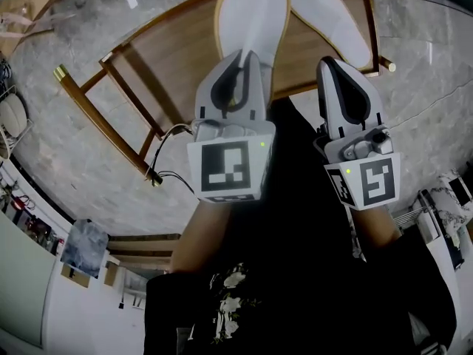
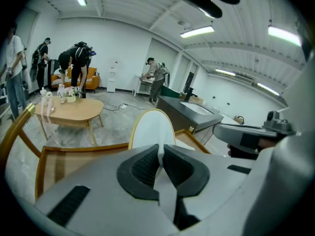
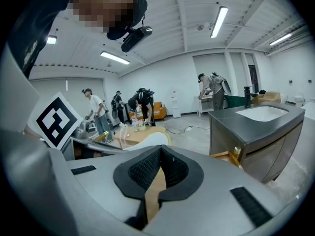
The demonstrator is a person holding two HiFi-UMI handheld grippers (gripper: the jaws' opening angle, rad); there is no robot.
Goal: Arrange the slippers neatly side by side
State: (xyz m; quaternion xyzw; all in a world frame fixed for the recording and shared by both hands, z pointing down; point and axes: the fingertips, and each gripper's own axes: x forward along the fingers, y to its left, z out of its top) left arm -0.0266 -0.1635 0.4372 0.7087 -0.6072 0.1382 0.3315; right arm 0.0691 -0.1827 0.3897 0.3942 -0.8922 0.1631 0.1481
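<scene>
Two white slippers with yellow rims lie on a slatted wooden rack (image 1: 170, 50). My left gripper (image 1: 242, 54) is shut on the heel end of the left slipper (image 1: 251, 13); white fabric shows pinched between its pads (image 2: 147, 168), and that slipper (image 2: 152, 129) stretches away ahead. The right slipper (image 1: 332, 13) lies beside it, toes pointing away. My right gripper (image 1: 327, 61) hovers at that slipper's near edge, shut with nothing between its jaws; only wood shows past them (image 3: 160, 151). The held slipper (image 3: 147, 139) peeks over the right gripper's body.
The rack's wooden frame (image 1: 89, 106) stands on a marbled floor (image 1: 66, 154). A dark counter with a sink (image 3: 261, 117) is to the right. A low wooden table (image 2: 69, 112) and several people stand far back. A cable (image 1: 174, 176) trails near the left gripper.
</scene>
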